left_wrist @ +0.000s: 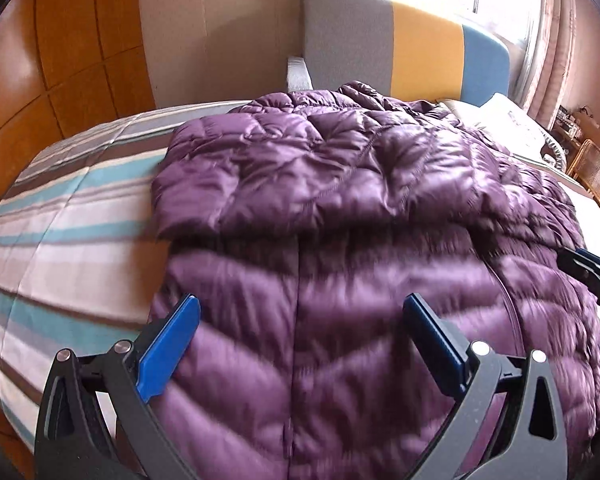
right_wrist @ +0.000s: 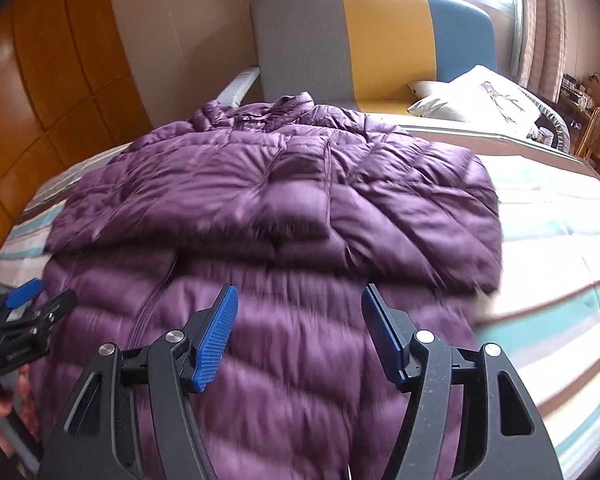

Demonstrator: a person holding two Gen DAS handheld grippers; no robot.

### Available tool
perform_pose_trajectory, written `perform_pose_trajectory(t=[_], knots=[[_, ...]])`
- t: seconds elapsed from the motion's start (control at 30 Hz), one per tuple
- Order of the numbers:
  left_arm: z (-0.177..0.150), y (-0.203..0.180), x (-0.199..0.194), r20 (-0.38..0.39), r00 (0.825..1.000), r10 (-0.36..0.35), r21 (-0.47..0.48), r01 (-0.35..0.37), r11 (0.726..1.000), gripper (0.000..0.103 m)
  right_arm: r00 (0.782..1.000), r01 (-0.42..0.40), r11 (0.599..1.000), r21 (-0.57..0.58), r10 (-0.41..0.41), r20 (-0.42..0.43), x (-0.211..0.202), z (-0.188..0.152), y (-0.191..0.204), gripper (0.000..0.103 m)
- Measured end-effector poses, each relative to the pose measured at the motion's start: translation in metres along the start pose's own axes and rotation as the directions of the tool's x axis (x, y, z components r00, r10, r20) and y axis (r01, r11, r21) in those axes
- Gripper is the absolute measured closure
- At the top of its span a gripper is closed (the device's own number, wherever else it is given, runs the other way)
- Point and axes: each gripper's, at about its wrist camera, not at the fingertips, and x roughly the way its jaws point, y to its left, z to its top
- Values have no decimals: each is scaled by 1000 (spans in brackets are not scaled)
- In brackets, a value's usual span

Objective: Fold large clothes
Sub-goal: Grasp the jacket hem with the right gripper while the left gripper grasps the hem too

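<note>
Left wrist view: our left gripper (left_wrist: 300,336) hangs over the lower body of the jacket (left_wrist: 340,208), jaws spread wide, nothing between the pads. Right wrist view shows the same for our right gripper (right_wrist: 298,330): wide open, empty, over the hem half.

Jacket lies on the striped bed (right_wrist: 560,240), front up with the zipper (left_wrist: 298,320) showing. Collar (right_wrist: 288,104) points away from us toward the headboard (right_wrist: 380,36), hem toward us, so the long axis runs from us to the headboard. Both sleeves look already folded across the chest (right_wrist: 300,184), making a thick band there.

Our read: sleeve folds done, lengthwise fold not yet done. Next move likely calls for each gripper to drop to a hem corner, left and right, close on all layers, then lift and carry the hem up toward the collar. Hem edge sits below both frames, so we cannot tell how flat it lies. Puffy, slick fabric; pinch deep or it may slip.
</note>
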Motion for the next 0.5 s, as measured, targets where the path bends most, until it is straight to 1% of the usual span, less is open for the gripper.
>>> perform_pose_trajectory(t=[0.07, 0.2, 0.27, 0.4, 0.5], knots=[[-9, 2, -9, -1, 1000, -9, -12, 9, 1000, 2, 1000, -13, 1000, 0, 13, 0, -12, -11, -3, 39], [-24, 5, -26, 2, 999, -40, -31, 40, 999, 2, 999, -37, 999, 38, 37, -12, -35, -36, -14, 39], [-30, 5, -35, 12, 999, -49, -30, 49, 998, 2, 999, -38, 998, 44, 38, -5, -48, -46, -21, 41], [-43, 10, -50, 25, 999, -40, -5, 40, 999, 2, 1000, -26, 999, 45, 26, 6, -69, -66, -30, 41], [-52, 17, -57, 21, 1000, -18, 14, 18, 1000, 2, 1000, -18, 998, 64, 19, -10, -77, -83, -39, 41]])
